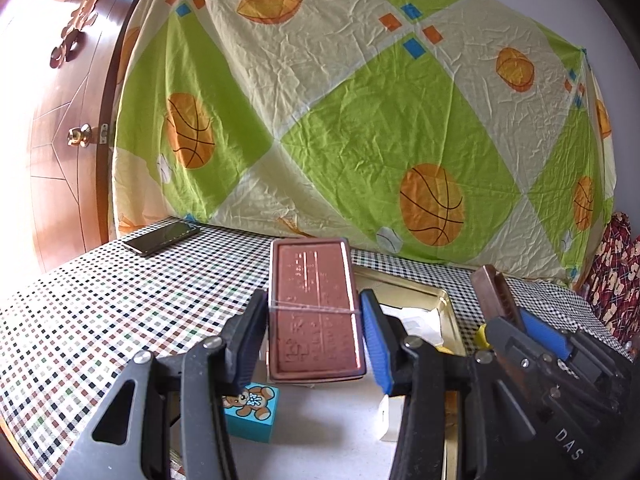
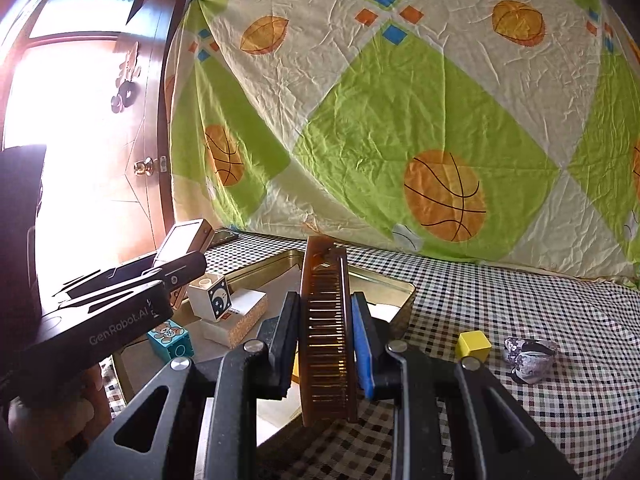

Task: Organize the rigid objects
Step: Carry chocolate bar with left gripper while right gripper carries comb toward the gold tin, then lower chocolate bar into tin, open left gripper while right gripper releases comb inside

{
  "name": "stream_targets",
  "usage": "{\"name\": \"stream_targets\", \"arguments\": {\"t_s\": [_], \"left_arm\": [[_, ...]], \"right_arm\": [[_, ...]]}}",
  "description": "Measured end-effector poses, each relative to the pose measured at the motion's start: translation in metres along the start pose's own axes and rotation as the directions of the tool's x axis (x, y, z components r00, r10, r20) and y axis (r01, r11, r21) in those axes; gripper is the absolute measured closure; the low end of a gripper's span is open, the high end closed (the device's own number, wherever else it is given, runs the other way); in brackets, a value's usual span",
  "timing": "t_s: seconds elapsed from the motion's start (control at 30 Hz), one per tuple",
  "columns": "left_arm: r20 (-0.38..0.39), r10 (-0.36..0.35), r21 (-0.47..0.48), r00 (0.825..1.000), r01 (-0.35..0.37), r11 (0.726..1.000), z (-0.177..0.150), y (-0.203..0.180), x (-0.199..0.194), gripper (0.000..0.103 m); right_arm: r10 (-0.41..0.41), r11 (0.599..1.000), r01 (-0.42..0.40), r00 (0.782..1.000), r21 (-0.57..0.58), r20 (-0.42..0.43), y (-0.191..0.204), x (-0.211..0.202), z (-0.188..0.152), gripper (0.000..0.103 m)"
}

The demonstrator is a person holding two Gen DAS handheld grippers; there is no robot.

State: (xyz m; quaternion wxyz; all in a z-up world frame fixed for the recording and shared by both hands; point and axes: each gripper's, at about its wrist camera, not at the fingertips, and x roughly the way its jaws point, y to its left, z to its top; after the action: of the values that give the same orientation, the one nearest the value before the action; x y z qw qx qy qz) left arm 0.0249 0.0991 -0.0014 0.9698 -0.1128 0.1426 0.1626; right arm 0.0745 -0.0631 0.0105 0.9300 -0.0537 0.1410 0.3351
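Observation:
My left gripper (image 1: 314,310) is shut on a brown rectangular tin case (image 1: 314,312) with embossed writing, held above a gold metal tray (image 1: 430,294). My right gripper (image 2: 326,322) is shut on a brown comb (image 2: 326,332), held upright over the tray's near right corner (image 2: 394,286). In the tray lie a blue bear block (image 1: 252,410) (image 2: 170,338), a white moon block (image 2: 212,298) and a flat white-and-cork box (image 2: 236,318). The right gripper with the comb also shows at the right of the left wrist view (image 1: 500,300). The left gripper and its case show at the left of the right wrist view (image 2: 182,256).
A yellow cube (image 2: 473,345) and a crumpled grey cloth piece (image 2: 528,358) lie on the checked tablecloth right of the tray. A phone (image 1: 162,237) lies at the far left of the table. A basketball-print sheet (image 1: 360,120) hangs behind; a wooden door (image 1: 68,120) stands left.

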Motion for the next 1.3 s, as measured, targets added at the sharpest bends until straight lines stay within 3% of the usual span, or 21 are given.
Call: {"name": "stream_targets", "arguments": {"t_s": [0.5, 0.97, 1.3], "left_arm": [[-0.054, 0.018, 0.024, 0.998, -0.017, 1.0, 0.001, 0.009, 0.012, 0.057], [-0.168, 0.029, 0.063, 0.985, -0.018, 0.998, 0.0, 0.017, 0.038, 0.057], [-0.188, 0.027, 0.103, 0.982, -0.008, 0.995, -0.001, 0.011, 0.043, 0.057]], "right_arm": [[0.03, 0.999, -0.031, 0.999, -0.027, -0.031, 0.015, 0.017, 0.003, 0.075], [0.044, 0.999, -0.047, 0.994, -0.027, -0.103, 0.02, 0.041, 0.007, 0.075], [0.07, 0.997, -0.074, 0.986, -0.019, -0.151, 0.021, 0.056, 0.008, 0.075]]}}
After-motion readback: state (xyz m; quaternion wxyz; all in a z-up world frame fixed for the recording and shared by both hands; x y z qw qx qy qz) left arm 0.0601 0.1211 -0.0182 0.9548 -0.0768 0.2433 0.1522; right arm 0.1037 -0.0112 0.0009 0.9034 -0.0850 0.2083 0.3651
